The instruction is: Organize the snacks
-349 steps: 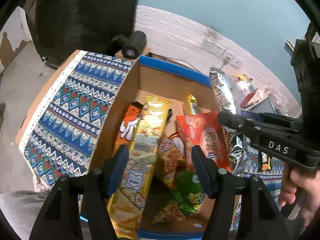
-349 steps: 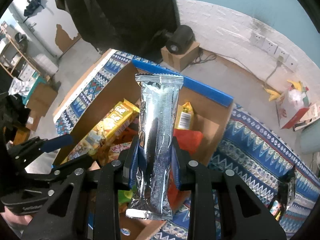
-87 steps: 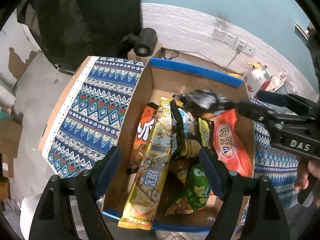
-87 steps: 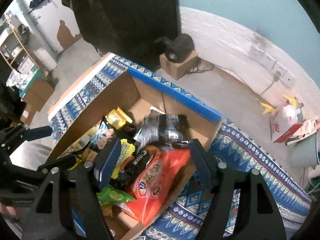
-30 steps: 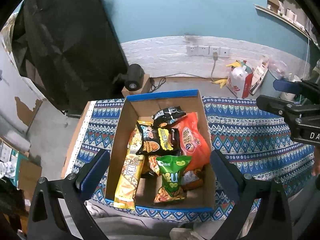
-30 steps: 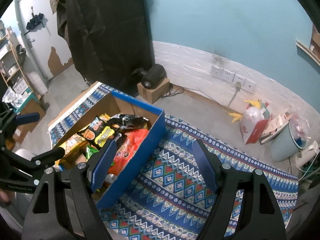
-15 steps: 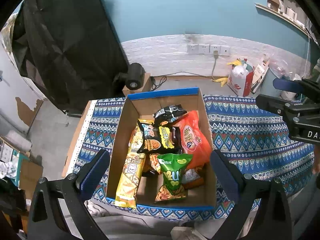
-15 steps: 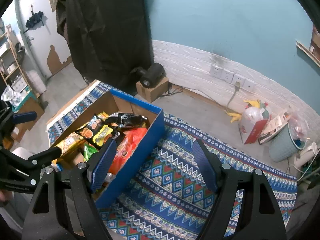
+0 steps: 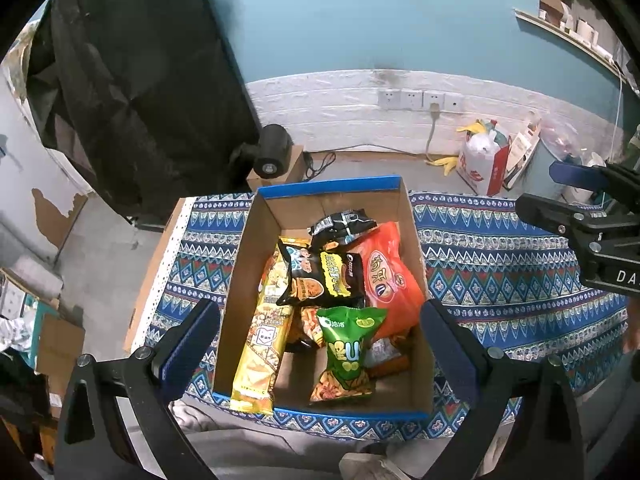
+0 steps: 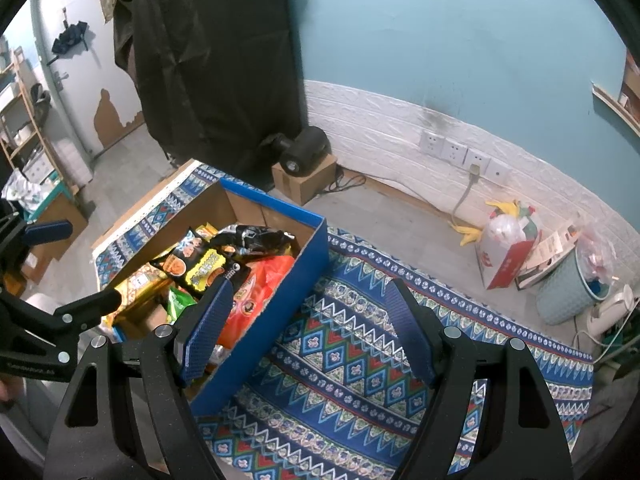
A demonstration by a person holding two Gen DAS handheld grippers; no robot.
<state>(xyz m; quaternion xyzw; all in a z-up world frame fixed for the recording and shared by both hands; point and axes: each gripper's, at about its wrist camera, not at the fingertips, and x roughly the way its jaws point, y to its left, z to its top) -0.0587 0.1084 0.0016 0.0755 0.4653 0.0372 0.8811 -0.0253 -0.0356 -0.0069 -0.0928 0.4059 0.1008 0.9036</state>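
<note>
The snacks sit packed in an open cardboard box (image 9: 412, 240) with a blue outside, standing on my table's blue patterned cloth (image 9: 500, 264): a long yellow packet (image 9: 262, 336) leans along the left wall and overhangs the near rim, a green bag (image 9: 346, 344) lies at the near middle, a big orange-red bag (image 9: 388, 280) fills the right, and two black packets (image 9: 324, 276) lie on top toward the back. My left gripper (image 9: 320, 336) hangs above the box with jaws spread wide and empty. My right gripper (image 10: 308, 328) hovers over the cloth just right of the box, jaws wide apart too, holding nothing. Beyond the table, a teal wall (image 10: 440, 40) rises over white panelling with sockets (image 10: 460, 152); a black cloth (image 10: 216, 60) hangs at left.
</note>
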